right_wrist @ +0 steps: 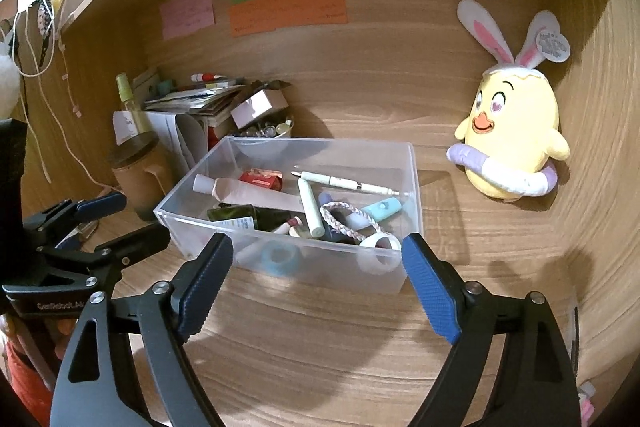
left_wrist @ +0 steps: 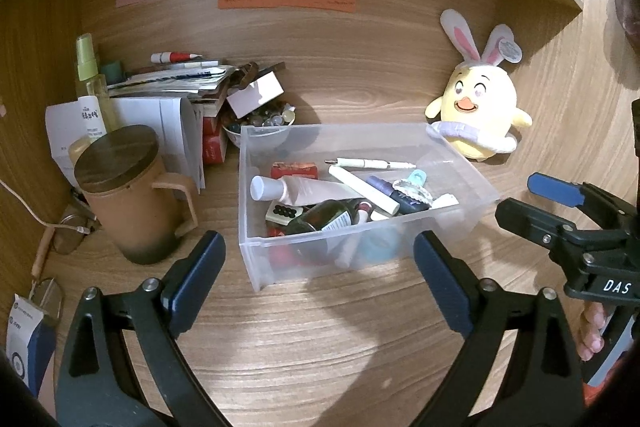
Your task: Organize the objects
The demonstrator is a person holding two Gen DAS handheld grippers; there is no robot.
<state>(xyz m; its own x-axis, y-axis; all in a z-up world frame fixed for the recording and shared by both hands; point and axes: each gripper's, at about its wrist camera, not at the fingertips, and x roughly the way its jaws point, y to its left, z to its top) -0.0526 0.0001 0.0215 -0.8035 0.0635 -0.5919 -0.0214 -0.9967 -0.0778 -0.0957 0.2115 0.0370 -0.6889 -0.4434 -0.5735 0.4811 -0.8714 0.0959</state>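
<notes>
We saw the clear bin point(left_wrist: 460, 163) of pens and tubes on the surface point(left_wrist: 320, 327), both claws, left point(left_wrist: 316, 275) and right point(right_wrist: 316, 275), released and empty just before it

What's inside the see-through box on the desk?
The clear box holds a white pen, a pale tube, a small red packet, a dark green bottle, a braided cord and tape rolls. Things underneath that pile are covered.

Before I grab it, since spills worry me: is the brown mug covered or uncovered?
Covered. A dark round lid sits flat across the top of the brown mug, which stands upright beside the clear bin.
</notes>
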